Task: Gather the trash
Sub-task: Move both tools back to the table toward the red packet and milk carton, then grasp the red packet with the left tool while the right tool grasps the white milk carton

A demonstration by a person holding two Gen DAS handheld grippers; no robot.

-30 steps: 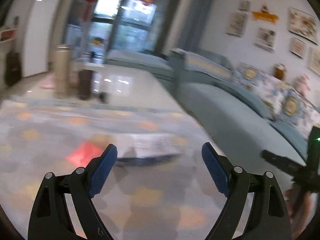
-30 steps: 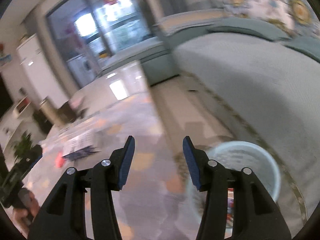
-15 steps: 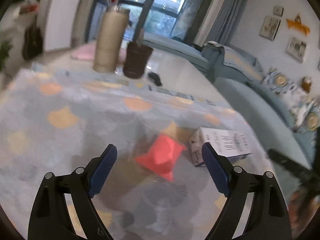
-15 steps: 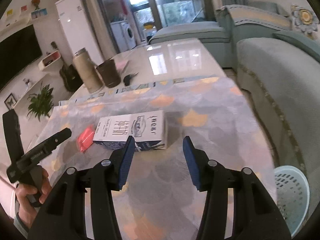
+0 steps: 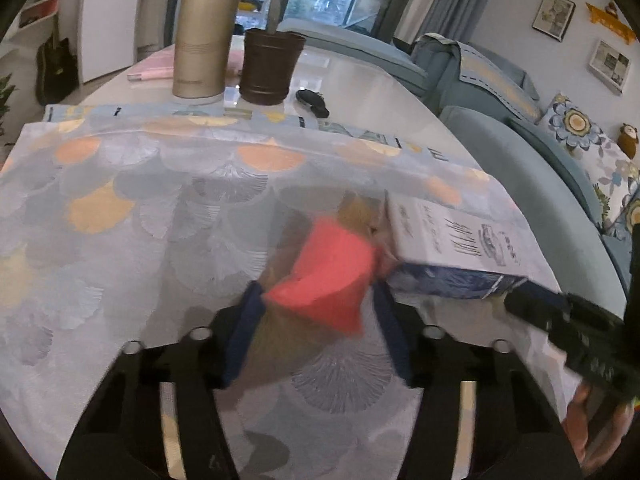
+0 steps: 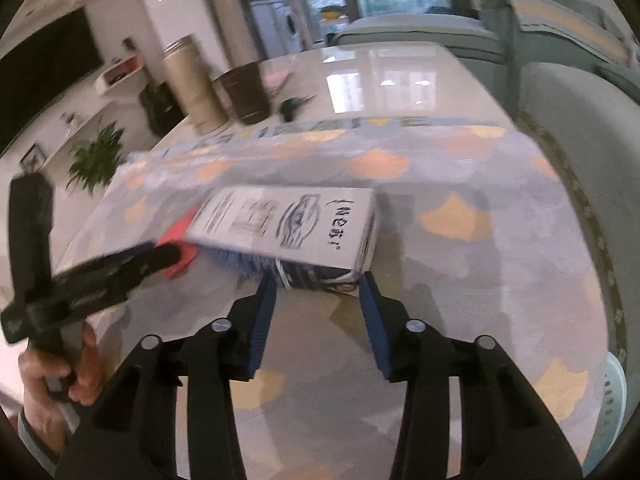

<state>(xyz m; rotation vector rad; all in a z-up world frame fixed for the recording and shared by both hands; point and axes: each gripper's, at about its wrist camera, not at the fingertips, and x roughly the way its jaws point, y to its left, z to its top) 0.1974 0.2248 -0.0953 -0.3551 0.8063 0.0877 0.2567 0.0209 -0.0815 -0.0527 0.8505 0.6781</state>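
Straddling the crumpled red paper (image 5: 324, 276), our left tool (image 5: 316, 312) gapes around it; soft and light, we judge, so pinch mid-body. Ahead of our spread right tool (image 6: 318, 292) lies the stiff carton (image 6: 288, 224); take its narrow end.

White-and-blue rectangular carton (image 6: 296, 224) lying flat on the patterned tablecloth: its top face carries dark brush-style handwritten characters at the end nearest the right-wrist camera, a blue emblem beside them, and blocks of fine print farther along; none of it can be read. In the left-wrist view the same carton (image 5: 452, 236) shows similar slanted strokes and small print, also illegible. No other text is readable.
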